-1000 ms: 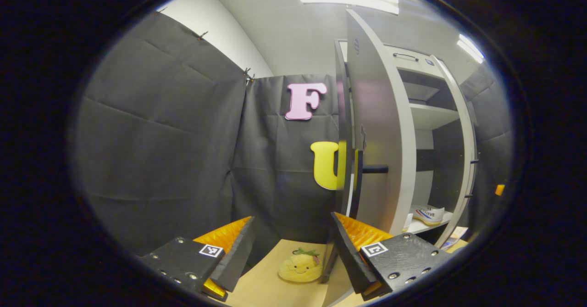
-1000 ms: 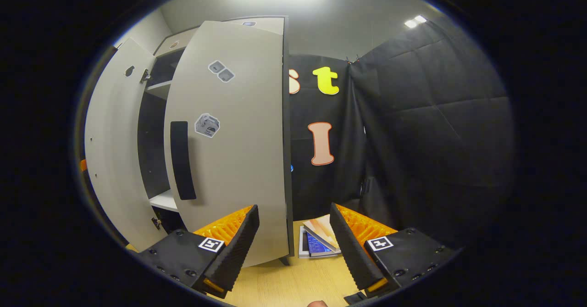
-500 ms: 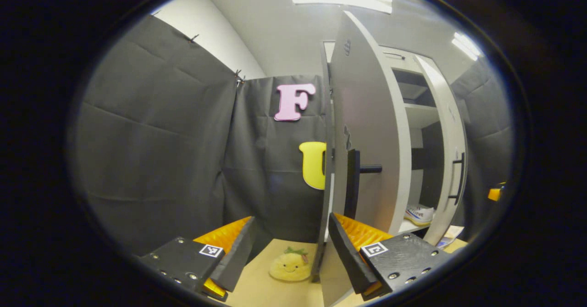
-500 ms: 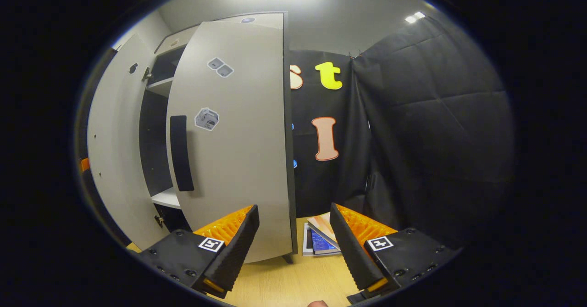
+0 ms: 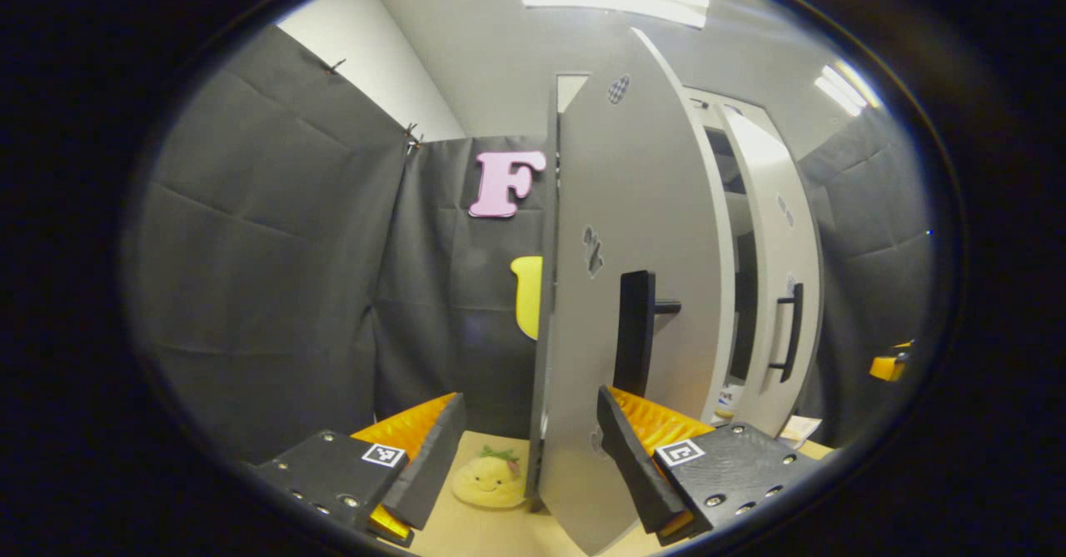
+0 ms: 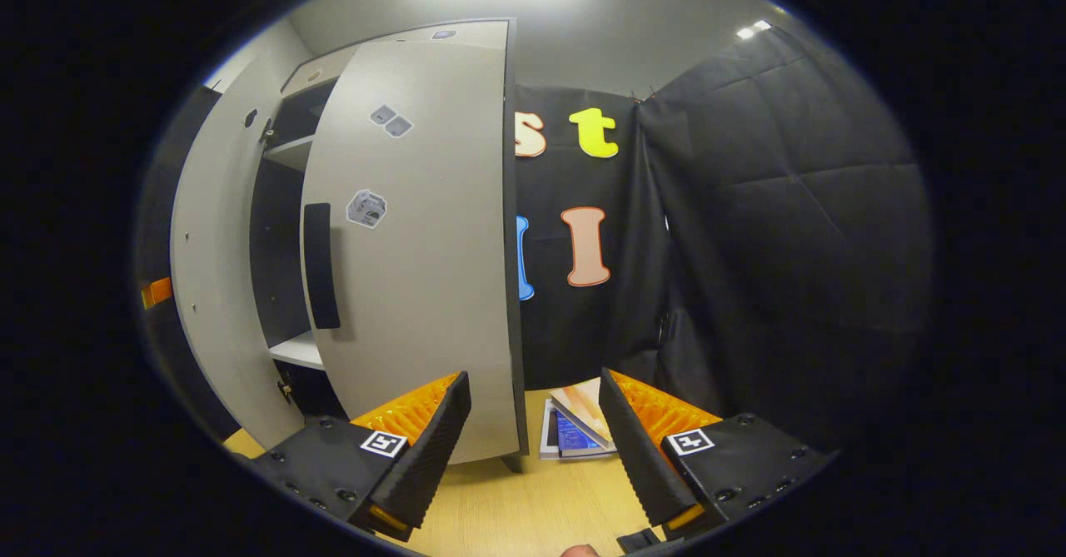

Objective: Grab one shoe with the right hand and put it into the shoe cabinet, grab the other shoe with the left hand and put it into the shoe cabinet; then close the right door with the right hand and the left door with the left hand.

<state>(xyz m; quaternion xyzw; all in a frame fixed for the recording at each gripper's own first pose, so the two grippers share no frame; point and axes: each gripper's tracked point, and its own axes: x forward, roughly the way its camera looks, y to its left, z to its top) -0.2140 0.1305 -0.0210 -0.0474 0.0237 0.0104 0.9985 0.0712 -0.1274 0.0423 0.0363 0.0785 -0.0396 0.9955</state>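
The left gripper (image 5: 526, 465) hung with jaws apart, straddling the edge of the left door (image 5: 633, 290), beside its black handle (image 5: 635, 342). The right gripper (image 6: 533, 449) — fingers spread, empty — faced the partly shut right door (image 6: 416, 249); one shoe (image 5: 726, 397) barely showed inside the shoe cabinet (image 6: 279, 207).

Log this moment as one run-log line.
stage: closing doors | left door: part shut | right door: part shut | both jaws: open, empty

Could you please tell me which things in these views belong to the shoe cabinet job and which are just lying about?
Part of the job:
shoe cabinet
left door with its handle
right door with its handle
left gripper, open
right gripper, open

Just lying about:
yellow plush toy
stack of books
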